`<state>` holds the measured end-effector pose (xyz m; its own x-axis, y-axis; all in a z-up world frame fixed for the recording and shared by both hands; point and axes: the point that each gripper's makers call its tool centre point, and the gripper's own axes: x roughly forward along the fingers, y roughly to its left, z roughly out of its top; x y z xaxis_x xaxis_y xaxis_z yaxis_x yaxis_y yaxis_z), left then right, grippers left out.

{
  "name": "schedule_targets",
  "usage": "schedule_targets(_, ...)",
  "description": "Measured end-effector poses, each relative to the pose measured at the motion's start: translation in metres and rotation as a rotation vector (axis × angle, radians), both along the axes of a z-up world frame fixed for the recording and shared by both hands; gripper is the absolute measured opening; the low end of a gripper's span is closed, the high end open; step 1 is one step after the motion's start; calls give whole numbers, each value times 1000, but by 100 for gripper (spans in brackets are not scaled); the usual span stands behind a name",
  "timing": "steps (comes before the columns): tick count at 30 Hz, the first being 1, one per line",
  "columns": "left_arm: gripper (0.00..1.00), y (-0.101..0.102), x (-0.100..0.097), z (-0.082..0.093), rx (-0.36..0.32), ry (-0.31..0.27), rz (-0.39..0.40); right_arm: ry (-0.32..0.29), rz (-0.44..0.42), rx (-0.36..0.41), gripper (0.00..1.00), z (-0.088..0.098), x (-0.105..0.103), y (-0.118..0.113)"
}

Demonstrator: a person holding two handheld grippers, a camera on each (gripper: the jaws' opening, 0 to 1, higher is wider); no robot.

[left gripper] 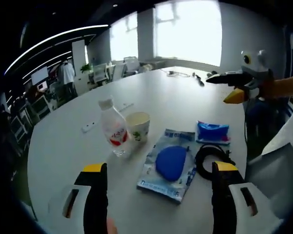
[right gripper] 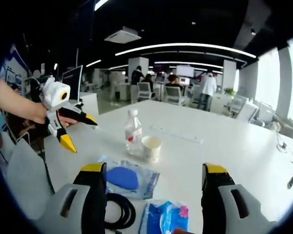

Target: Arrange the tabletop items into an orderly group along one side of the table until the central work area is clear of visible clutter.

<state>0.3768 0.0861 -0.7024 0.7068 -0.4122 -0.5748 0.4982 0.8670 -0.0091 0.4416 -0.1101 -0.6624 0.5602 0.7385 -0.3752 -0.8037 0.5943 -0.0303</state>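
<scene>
On the white table a clear water bottle with a red label stands next to a paper cup. In front of them lie a clear packet holding a blue pad, a small blue packet and a coiled black cable. My left gripper is open just above the clear packet, holding nothing. A hand holds my right gripper open above the table's far right. In the right gripper view, my right gripper hangs open over the clear packet, blue packet and cable. Behind them stand the bottle and cup. My left gripper is open at the left.
A grey chair stands at the table's near edge. A small white piece lies left of the bottle. Cables rest at the far end. Office chairs and people are beyond the table.
</scene>
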Motion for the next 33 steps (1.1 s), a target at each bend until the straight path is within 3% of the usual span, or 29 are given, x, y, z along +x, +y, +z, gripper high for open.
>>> schedule_targets(10, 84, -8, -24, -7, 13, 26, -29, 25, -71, 5, 77, -8, -29, -28)
schedule_targets(24, 83, -17, -30, -5, 4, 22, -59, 46, -152, 17, 76, -12, -49, -46)
schedule_targets(33, 82, -19, -33, -8, 13, 30, -60, 82, -198, 51, 75, -20, -45, -58)
